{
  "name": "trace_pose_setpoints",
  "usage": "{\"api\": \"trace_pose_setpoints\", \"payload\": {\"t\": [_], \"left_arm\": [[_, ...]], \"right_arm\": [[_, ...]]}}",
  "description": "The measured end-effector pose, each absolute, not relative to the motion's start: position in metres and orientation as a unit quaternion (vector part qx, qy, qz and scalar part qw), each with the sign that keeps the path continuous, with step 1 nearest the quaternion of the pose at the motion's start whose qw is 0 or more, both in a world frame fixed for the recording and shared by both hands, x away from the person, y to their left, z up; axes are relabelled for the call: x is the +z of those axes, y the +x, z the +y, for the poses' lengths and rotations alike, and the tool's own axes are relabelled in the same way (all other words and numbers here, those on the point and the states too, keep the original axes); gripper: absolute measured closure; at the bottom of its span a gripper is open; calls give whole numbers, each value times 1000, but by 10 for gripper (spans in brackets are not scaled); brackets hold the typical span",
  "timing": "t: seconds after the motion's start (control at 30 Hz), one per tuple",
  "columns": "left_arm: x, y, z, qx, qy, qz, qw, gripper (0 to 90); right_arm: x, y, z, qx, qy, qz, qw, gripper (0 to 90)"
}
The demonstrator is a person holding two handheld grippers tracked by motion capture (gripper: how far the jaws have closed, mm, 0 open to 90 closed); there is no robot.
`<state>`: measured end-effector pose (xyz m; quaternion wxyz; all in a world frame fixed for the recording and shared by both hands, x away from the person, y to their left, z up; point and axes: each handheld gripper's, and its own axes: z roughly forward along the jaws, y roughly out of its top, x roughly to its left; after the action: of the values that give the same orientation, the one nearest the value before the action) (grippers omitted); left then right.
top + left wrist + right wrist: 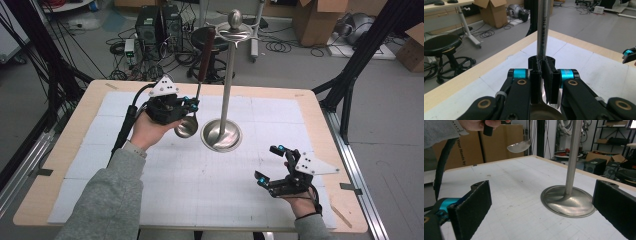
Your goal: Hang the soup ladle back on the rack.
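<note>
Ladle (189,120) hangs in the air over the white mat (200,180), handle up, bowl just left of the steel stand (222,134). Left gripper (191,104) is clamped tight on its metal shaft. Right gripper (269,164) rests low near the table's front, jaws spread wide with nothing between them.

The ladle (186,127) is shiny silver with a dark reddish-brown handle; the stand (221,135) is polished steel; a white gridded mat (200,175) covers the pale wood worktop (40,185).
</note>
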<state>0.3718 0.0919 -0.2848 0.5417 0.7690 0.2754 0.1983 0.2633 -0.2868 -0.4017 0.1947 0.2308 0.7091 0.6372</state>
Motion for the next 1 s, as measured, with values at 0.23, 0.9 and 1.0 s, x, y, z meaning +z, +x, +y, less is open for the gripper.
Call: {"api": "trace_pose_setpoints", "payload": {"t": [0.23,0.9,1.0], "left_arm": [[-281,376,85,197,773,275,536,843],[-285,386,69,196,783,279,521,841],[-287,388,68,196,781,279,523,836]], "right_arm": [[-402,264,-287,637,231,709,194,14],[-401,263,-288,638,232,709,193,14],[-401,263,-288,638,232,708,195,14]]}}
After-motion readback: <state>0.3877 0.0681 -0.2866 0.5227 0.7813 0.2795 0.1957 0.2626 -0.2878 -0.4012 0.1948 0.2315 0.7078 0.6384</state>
